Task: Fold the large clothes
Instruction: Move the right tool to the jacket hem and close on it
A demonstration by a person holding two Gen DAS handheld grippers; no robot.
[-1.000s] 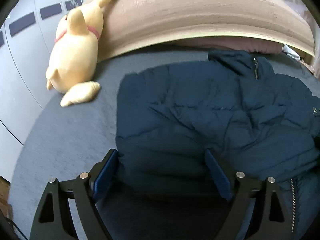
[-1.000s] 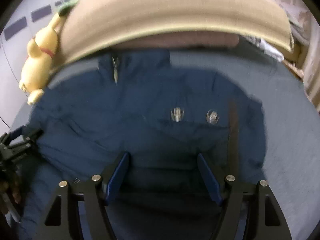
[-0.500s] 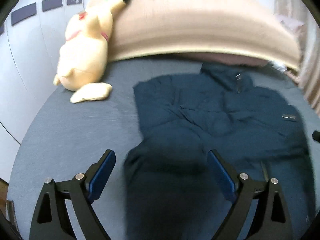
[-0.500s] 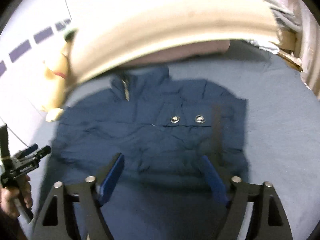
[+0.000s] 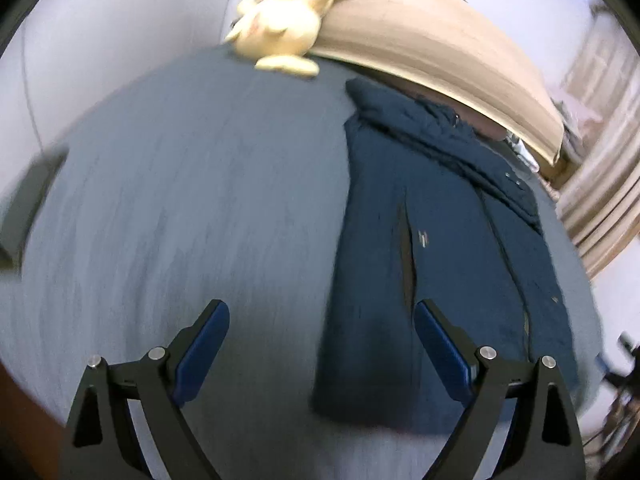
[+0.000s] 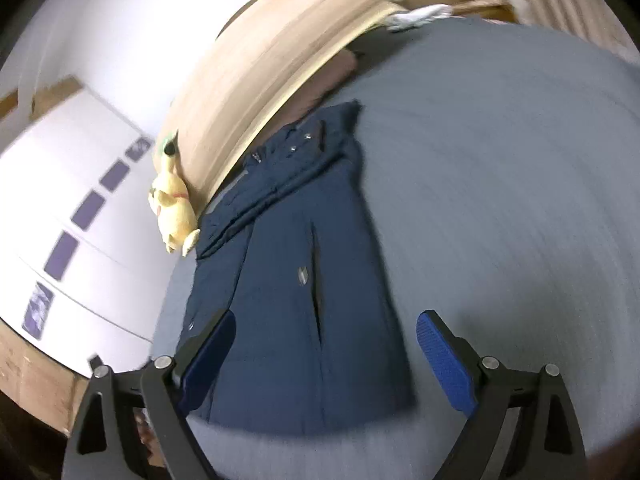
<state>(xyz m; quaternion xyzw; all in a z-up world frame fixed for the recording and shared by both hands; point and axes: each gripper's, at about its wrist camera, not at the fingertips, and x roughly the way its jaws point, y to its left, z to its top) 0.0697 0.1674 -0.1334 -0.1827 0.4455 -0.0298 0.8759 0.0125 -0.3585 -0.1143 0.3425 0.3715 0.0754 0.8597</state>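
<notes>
Both grippers have pulled back from the jacket (image 5: 436,248) since a second ago, and it now lies as a long narrow strip on the gray bed (image 5: 192,200), collar toward the headboard (image 5: 432,52). Left gripper (image 5: 322,350) gapes wide, holding nothing. Right gripper (image 6: 324,356) has just been opening and grips nothing. 1 yellow plush toy (image 5: 284,20) leans against the headboard.

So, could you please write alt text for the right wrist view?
A navy puffer jacket lies folded lengthwise on a grey bed, beyond the open, empty right gripper. A yellow plush toy leans against the beige headboard.
</notes>
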